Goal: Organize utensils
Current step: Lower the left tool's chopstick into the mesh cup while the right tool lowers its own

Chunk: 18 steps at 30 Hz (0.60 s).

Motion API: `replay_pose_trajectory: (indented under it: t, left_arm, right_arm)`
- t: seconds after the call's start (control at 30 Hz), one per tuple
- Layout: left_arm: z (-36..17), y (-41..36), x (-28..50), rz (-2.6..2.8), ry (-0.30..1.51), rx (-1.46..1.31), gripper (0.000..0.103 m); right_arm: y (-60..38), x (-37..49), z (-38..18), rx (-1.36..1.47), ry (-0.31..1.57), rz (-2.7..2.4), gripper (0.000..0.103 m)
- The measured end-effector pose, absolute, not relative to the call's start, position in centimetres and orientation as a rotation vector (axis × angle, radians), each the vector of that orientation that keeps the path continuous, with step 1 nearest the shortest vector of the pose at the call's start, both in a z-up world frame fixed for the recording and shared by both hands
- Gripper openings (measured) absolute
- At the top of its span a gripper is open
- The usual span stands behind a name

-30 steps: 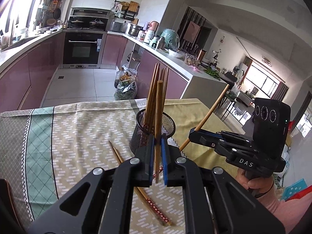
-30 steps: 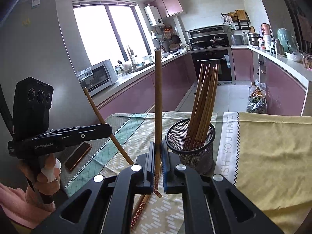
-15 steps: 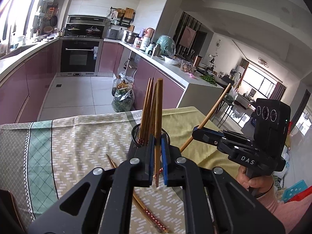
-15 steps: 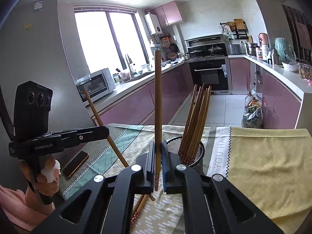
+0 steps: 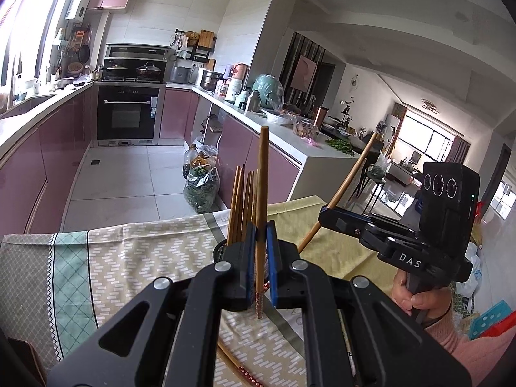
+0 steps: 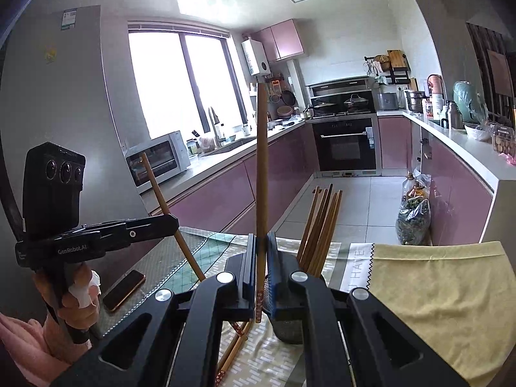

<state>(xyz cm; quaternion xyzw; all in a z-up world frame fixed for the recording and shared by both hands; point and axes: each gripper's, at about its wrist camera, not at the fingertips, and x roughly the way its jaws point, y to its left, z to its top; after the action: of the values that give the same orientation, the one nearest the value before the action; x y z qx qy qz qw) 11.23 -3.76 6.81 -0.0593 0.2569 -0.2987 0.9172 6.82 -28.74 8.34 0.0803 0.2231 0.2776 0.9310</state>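
My left gripper (image 5: 260, 259) is shut on a wooden chopstick (image 5: 262, 193) that stands upright between its blue pads. My right gripper (image 6: 261, 269) is shut on another chopstick (image 6: 262, 167), also upright. A black mesh holder (image 6: 287, 325) with several chopsticks (image 6: 321, 225) stands on the table just beyond and right of the right gripper. In the left wrist view the holder (image 5: 221, 251) is mostly hidden behind the fingers, with its chopsticks (image 5: 242, 206) rising above. Each gripper shows in the other's view, the right gripper (image 5: 342, 222) and the left gripper (image 6: 154, 225), raised above the table.
Loose chopsticks (image 6: 237, 345) lie on the patterned tablecloth (image 5: 129, 258) below the grippers. A phone (image 6: 124, 290) lies at the table's left edge. A yellow cloth (image 6: 435, 290) covers the right side. Kitchen counters and an oven stand behind.
Both grippers have risen and tilted up with their chopsticks. The holder has dropped lower in both views and is now partly hidden behind the fingers.
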Motion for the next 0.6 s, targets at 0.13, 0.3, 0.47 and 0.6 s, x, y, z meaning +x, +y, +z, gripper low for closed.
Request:
replay_pose_trajectory:
  t: [0.13, 0.3, 0.47, 0.6]
  left_arm:
    - [7.5, -4.2, 11.3, -0.619, 0.513, -0.117, 0.007]
    - [8.3, -4.6, 11.2, -0.625, 0.498, -0.113, 0.007]
    - [8.9, -4.7, 11.1, -0.623, 0.472, -0.116, 0.007]
    - [9.3, -4.6, 11.2, -0.619, 0.454, -0.124, 0.007]
  right_arm:
    - [-28.7, 7.2, 8.8, 0.161, 0.446, 0.565, 0.006]
    - [-28.6, 7.4, 9.2, 0.159, 0.436, 0.564, 0.006]
    - [-28.5, 7.5, 9.4, 0.154, 0.423, 0.558, 0.006]
    - [-28.4, 7.6, 9.8, 0.146, 0.410, 0.547, 0.006]
